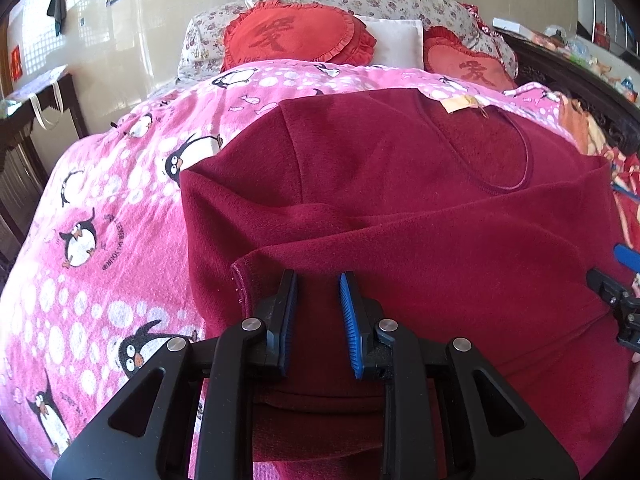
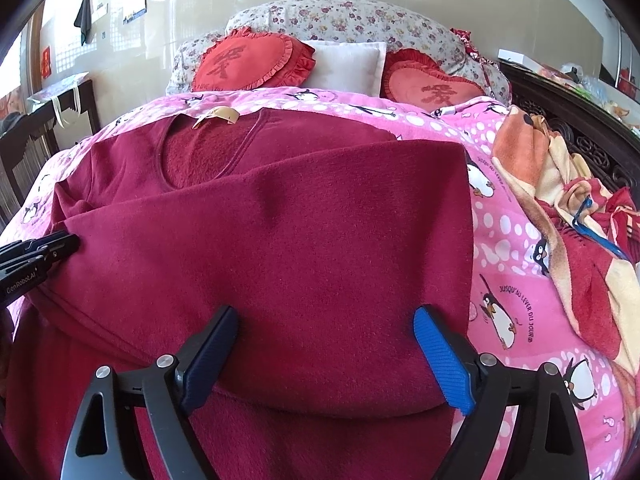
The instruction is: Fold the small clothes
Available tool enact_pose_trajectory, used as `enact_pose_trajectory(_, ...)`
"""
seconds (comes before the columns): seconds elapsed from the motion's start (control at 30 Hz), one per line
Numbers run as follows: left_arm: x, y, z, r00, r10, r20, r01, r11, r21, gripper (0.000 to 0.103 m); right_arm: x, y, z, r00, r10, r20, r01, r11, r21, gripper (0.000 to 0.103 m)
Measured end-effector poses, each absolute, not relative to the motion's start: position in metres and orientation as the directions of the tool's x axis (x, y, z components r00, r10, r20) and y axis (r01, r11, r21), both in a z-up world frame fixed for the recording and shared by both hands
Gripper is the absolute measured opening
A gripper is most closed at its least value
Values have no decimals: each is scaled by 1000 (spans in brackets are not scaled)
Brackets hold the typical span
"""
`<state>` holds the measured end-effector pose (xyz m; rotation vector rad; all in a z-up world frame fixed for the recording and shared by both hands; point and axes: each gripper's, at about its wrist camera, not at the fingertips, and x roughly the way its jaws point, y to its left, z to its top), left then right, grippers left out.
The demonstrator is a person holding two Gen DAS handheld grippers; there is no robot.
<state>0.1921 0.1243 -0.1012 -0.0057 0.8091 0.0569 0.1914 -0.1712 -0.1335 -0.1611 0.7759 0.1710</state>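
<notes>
My left gripper sat low over the near part of the maroon fleece top, its jaws drawn narrow with a slim gap showing between the blue pads; I could not tell whether they pinched any cloth, since the fabric seemed to lie under them, not between them. Just left of it lay a folded sleeve cuff, and beyond that the pink penguin blanket the top was spread on. Ahead of the gripper ran the neckline with its tan label.

My right gripper stood released, jaws spread wide, nothing clamped, hovering over the folded-over panel of the same top. The panel's straight edge ran just right of my right finger, and a crumpled orange-and-red blanket lay well to the right.

I judged the fold freshly laid and the job now to be the next one. To do it well I would have gripped the near hem with both grippers at matching spots, lifted evenly, and carried it toward the neckline without dragging the layers underneath.
</notes>
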Motion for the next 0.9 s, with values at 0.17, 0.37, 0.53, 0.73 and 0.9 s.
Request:
enact_pose_trajectory(0.17,193,116,-102,687,109,-718,-62,994,91,24,192,-171,-133,701,93,-707,-212,974,-82,89)
enact_pose_trajectory(0.37,194,118,-103,690,112,-716,-66,994,91,25,192,-171,-133,701,92,-707,-211,974,-83,89)
enact_pose_trajectory(0.53,193,116,-102,690,115,-715,-68,993,94,26,192,-171,-133,701,91,-707,-210,974,-83,89)
enact_pose_trajectory(0.73,194,114,-103,687,131,-715,-69,991,115,26,192,-171,-133,701,90,-707,-209,974,-83,89)
enact_pose_trajectory(0.9,195,114,-103,687,128,-715,-68,991,113,26,192,-171,-133,701,90,-707,-209,974,-84,89)
